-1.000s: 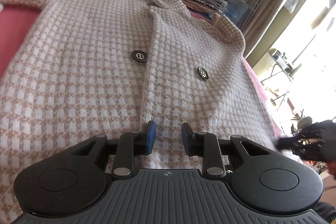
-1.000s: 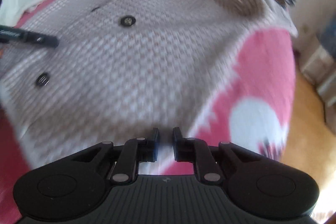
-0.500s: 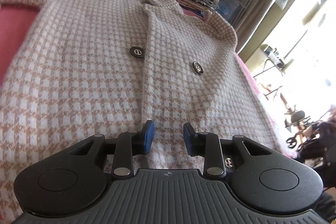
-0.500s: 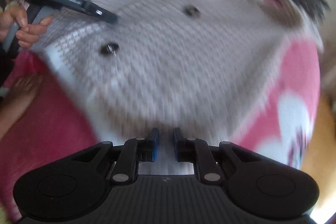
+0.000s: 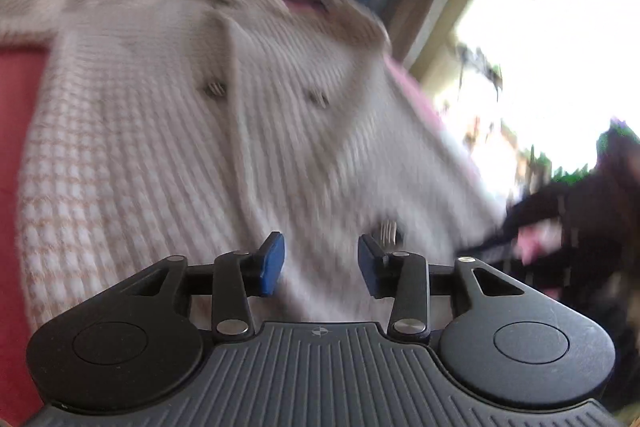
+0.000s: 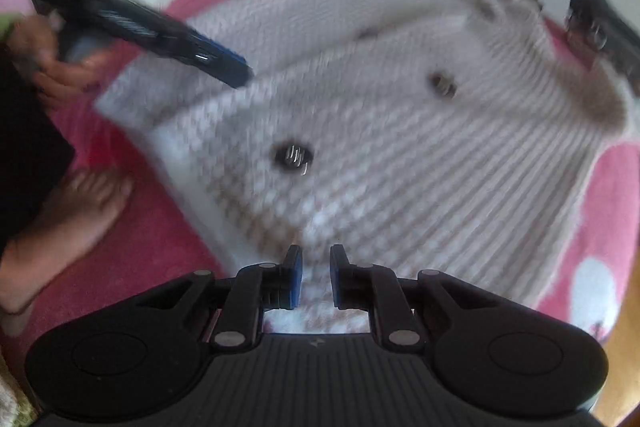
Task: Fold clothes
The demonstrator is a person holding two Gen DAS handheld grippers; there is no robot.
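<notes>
On pink bedspread [image 6: 608,195]: one checked coat [image 5: 160,155], two claws [image 5: 321,263] [image 6: 316,277] spread, empty.

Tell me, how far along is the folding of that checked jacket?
Barely begun. Done: the pink-and-white checked knit jacket lies spread flat, front up and unfolded, on the pink bedspread. In hand: nothing yet; the left gripper and right gripper both hang open over its lower edge, fingers apart. Left: every fold. The pictures are blurred, so finer detail is unclear.
</notes>
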